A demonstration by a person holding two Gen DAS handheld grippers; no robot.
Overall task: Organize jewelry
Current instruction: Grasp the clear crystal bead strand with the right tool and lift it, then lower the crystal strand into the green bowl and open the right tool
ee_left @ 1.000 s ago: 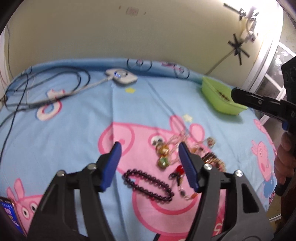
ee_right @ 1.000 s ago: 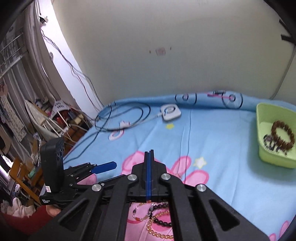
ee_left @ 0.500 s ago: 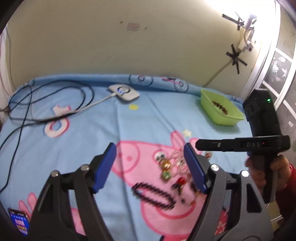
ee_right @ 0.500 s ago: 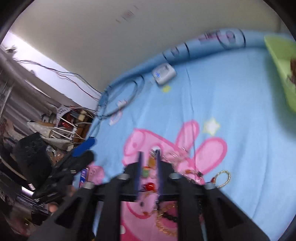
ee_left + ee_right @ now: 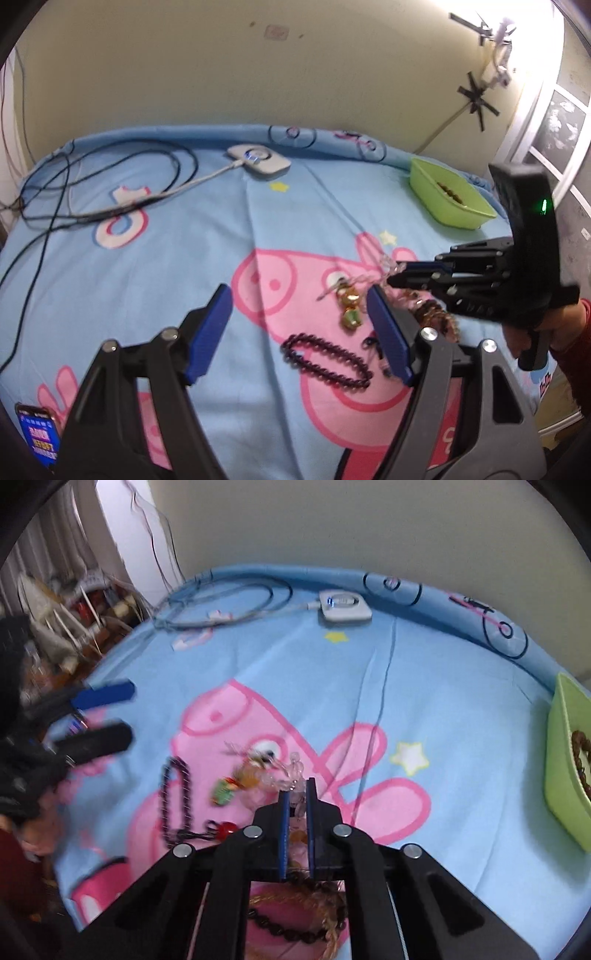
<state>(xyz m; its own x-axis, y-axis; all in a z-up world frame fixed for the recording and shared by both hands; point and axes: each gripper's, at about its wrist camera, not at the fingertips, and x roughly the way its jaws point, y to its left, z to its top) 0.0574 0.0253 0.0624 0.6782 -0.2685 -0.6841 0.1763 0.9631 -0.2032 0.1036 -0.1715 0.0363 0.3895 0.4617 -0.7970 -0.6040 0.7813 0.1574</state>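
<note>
Between the right gripper's [image 5: 296, 798] nearly closed fingers lies a clear bead bracelet [image 5: 291, 775].

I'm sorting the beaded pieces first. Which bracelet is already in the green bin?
The brown wooden-bead bracelet lies inside the green bin. The dark purple bead bracelet still lies on the blue sheet.

Bed [image 5: 184, 251], blue cartoon-pig sheet, before me. On it: green tub [image 5: 448, 197] with beads at far right; white charger pad [image 5: 258, 162] with looped black cables [image 5: 92, 184] at far left; dark bead bracelet [image 5: 327, 360]; tangle of clear and gold trinkets [image 5: 258, 771]; phone [image 5: 38, 434] at near left corner.
</note>
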